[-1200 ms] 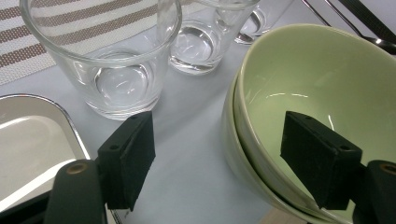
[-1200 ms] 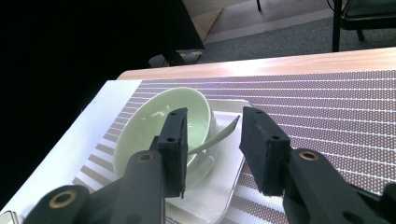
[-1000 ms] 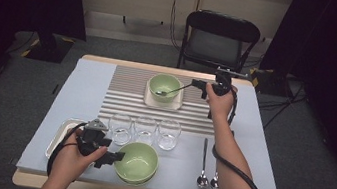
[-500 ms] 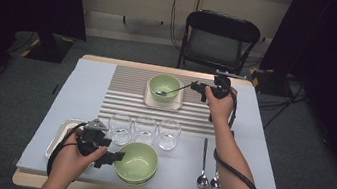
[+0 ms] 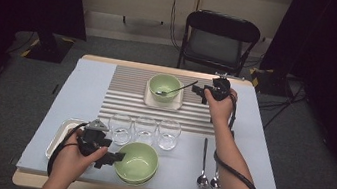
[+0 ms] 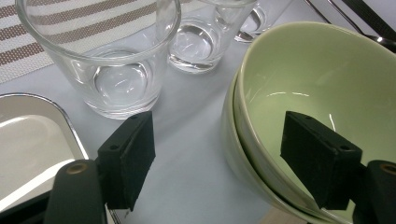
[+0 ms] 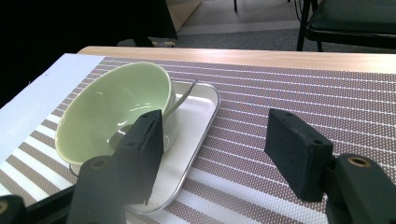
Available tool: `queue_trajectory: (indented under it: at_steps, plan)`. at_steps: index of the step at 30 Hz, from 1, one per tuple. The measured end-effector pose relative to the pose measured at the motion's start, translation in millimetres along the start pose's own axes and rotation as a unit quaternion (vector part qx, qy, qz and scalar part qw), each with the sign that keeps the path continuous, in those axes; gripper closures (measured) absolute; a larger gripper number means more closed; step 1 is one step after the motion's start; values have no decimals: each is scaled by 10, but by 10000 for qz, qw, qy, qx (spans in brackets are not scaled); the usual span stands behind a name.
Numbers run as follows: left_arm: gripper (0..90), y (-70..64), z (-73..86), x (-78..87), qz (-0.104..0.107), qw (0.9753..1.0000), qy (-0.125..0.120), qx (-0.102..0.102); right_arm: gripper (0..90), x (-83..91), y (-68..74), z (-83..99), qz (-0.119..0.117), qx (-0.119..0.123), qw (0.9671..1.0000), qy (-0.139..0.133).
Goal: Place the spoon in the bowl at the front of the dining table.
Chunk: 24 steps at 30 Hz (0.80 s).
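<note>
Two green bowls (image 5: 137,162) sit stacked at the near edge of the desk (image 5: 261,138), and the left gripper (image 6: 224,158) has its fingers spread wide across the rim, one inside, one outside, not clenched. Just beyond stand three glasses (image 5: 145,130). Further back, the right gripper (image 7: 215,149) hangs released beside a bowl with a spoon (image 5: 165,88) on a small tray (image 7: 201,121).
</note>
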<state>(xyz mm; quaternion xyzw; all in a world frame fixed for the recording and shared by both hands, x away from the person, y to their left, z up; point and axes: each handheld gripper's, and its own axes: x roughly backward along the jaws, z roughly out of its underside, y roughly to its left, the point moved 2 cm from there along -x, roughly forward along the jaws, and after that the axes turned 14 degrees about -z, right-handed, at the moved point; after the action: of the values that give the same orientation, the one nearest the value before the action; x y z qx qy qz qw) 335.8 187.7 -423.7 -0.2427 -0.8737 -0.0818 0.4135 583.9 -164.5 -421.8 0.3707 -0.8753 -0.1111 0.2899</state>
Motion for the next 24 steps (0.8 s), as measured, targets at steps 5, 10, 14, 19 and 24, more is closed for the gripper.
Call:
queue_trajectory:
  at_steps: [5,10,14,19,24]
  plan:
    - [261,8,1,5,-2,10000,-9,13,368,-28,-31,-10,77,16,10000,1]
    - [261,13,0,7,-6,10000,-15,14,368,-43,-60,-1,69,-19,10000,8]
    - [261,12,-2,15,-10,10000,-20,14,368,-44,-57,-11,109,47,9999,63]
    - [260,18,-3,26,-29,10000,-40,6,365,-46,-30,-13,99,96,9999,94]
    - [260,27,2,28,-35,10000,-45,19,361,-6,-2,11,59,117,9999,104]
